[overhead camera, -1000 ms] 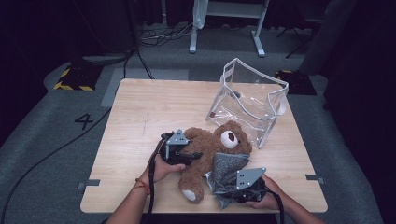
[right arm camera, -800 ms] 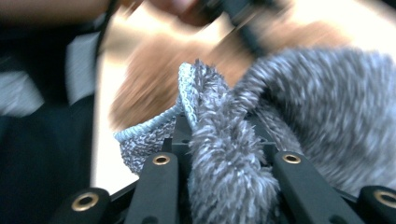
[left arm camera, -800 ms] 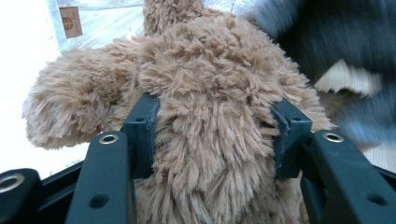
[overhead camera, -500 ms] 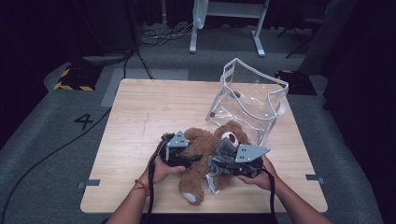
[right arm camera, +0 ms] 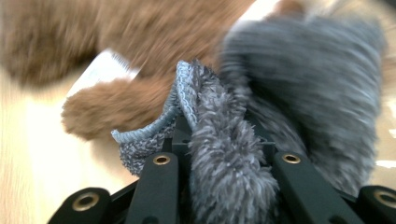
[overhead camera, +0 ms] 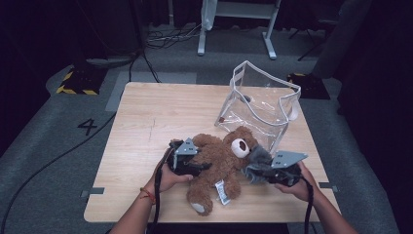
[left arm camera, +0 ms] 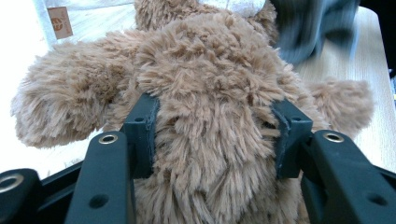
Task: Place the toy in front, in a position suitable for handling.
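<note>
Wooden counter (overhead camera: 146, 117) carries a teddy bear (overhead camera: 219, 165) lying beside a clear plastic bag (overhead camera: 260, 105). Left gripper (left arm camera: 212, 133) jaws clamp its torso; right gripper (right arm camera: 226, 154) jaws pinch a grey cloth (right arm camera: 299, 93). Advice: hold the bear steady, draw cloth gently.

A white numeral "4" (overhead camera: 88, 126) is marked on the grey carpeted floor (overhead camera: 44, 161) left of the light wooden table (overhead camera: 160, 112). No other text can be read.

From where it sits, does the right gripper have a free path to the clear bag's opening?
Probably yes. The right gripper, shut on the grey cloth, sits just in front of the clear bag; nothing stands between them, and the teddy bear lies to its left.
</note>
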Demonstrator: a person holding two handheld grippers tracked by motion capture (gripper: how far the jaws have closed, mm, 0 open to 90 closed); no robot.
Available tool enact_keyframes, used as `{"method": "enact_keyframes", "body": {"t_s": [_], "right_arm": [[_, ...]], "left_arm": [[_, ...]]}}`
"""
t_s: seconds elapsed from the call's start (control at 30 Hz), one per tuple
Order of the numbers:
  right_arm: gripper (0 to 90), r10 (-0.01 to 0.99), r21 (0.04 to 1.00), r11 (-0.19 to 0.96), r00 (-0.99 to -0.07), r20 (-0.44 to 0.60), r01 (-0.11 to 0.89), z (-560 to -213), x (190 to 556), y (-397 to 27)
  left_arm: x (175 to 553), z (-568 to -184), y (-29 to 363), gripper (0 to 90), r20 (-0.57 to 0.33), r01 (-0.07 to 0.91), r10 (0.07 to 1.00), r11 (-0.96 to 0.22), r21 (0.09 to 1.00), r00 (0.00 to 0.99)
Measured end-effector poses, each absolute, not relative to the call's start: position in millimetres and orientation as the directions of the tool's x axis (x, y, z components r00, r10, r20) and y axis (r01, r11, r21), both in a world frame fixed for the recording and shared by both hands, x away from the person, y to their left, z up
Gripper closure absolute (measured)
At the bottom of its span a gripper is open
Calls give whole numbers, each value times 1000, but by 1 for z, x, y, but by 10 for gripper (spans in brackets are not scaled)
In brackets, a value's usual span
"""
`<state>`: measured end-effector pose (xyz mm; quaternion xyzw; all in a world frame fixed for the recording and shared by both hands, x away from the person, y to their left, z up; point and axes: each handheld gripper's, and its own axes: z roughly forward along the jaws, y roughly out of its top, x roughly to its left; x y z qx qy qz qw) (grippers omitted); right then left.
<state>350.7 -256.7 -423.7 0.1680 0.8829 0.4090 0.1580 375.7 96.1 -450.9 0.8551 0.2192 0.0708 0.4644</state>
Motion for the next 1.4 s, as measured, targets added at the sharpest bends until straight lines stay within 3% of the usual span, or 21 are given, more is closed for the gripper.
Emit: {"method": "enact_keyframes", "body": {"t_s": [0.17, 0.33, 0.63, 0.83, 0.97, 1.13, 1.4], "right_arm": [[723, 494, 872, 476, -855, -159, 113, -386, 367, -258], [720, 495, 886, 457, -850, -181, 78, -368, 401, -220], [716, 500, 818, 543, -855, -134, 189, -393, 448, -188], [717, 512, 766, 617, -832, -214, 183, -396, 441, -196], [719, 531, 782, 586, -830, -171, 213, -401, 435, -210], [724, 553, 795, 548, -826, -111, 260, -412, 424, -229], [726, 561, 779, 551, -824, -78, 301, -422, 401, -251]], "left_arm": [[376, -452, 96, 465, -95, 315, 437, -466, 827, 894], [377, -453, 97, 459, -107, 319, 430, -457, 830, 896], [373, -453, 96, 457, -83, 300, 429, -466, 833, 899], [371, -449, 98, 489, -61, 268, 389, -506, 820, 919], [373, -448, 105, 491, -76, 270, 372, -503, 821, 925], [379, -450, 117, 379, -155, 341, 412, -429, 837, 898], [380, -447, 123, 228, -170, 393, 496, -389, 833, 851]]}}
